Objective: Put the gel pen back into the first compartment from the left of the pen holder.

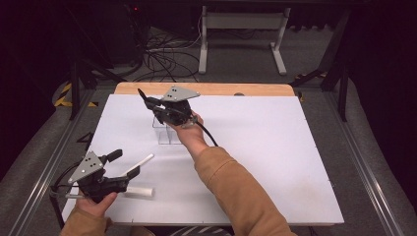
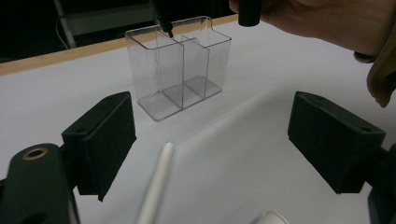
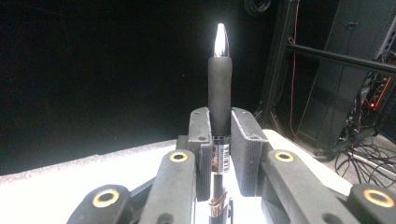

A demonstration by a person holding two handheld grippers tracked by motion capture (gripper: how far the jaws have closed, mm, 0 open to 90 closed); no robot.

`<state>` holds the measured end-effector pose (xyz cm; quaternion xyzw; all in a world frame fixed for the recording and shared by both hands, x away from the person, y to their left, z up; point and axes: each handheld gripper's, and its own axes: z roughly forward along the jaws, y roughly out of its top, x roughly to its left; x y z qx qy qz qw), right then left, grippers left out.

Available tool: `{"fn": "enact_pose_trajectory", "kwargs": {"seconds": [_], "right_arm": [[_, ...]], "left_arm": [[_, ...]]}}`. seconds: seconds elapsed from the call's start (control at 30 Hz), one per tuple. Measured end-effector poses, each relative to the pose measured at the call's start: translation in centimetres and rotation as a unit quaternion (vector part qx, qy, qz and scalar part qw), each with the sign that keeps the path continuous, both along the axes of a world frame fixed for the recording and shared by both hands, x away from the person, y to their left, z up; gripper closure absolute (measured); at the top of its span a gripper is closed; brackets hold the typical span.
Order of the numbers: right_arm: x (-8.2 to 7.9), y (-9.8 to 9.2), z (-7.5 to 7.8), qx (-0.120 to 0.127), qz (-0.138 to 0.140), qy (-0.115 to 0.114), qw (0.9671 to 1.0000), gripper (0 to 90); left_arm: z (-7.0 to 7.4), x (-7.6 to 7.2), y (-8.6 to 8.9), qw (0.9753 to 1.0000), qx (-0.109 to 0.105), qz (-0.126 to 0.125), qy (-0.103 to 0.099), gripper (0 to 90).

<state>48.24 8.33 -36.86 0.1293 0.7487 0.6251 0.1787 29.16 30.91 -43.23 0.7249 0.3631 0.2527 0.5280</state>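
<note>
Right gripper view: right hand-held gripper (image 3: 219,154) clamps black pen (image 3: 219,93), lower barrel hidden | left hand-held gripper (image 2: 210,140) gapes, empty

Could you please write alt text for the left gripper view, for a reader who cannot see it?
The left gripper is open above a white table, its two black jaws wide apart either side of a white pen lying flat. Beyond stands a clear organizer with upright dividers; a hand reaches in top right, and a dark pen tip hangs over the organizer's rim.
</note>
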Motion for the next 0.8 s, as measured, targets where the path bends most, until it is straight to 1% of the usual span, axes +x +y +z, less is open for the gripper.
{"fn": "enact_pose_trajectory", "kwargs": {"seconds": [0.1,0.17,0.33,0.43,0.57,0.8], "right_arm": [[0.0,0.1,-0.2,-0.002,0.001,0.003,1.0000,79.7],[0.1,0.1,-0.4,-0.009,0.000,0.002,1.0000,79.7],[0.2,0.0,-0.8,-0.011,0.000,0.007,0.9999,79.6],[0.3,-0.1,-1.0,-0.014,0.000,0.012,0.9998,79.5],[0.4,-0.1,-1.4,-0.014,0.002,0.018,0.9997,79.5],[0.5,-0.3,-1.9,-0.027,0.002,0.030,0.9992,79.4]], "left_arm": [[0.0,0.0,0.1,1.0000,0.003,0.000,0.001,15.9],[0.0,0.0,0.1,1.0000,0.003,0.001,0.001,15.9],[0.0,0.0,0.0,1.0000,0.003,0.000,0.000,15.9],[0.0,0.0,0.0,1.0000,-0.001,0.001,0.001,15.9],[0.0,0.0,0.0,1.0000,0.002,0.000,0.001,15.9],[0.0,0.1,0.0,1.0000,0.004,0.001,0.000,15.9]]}}
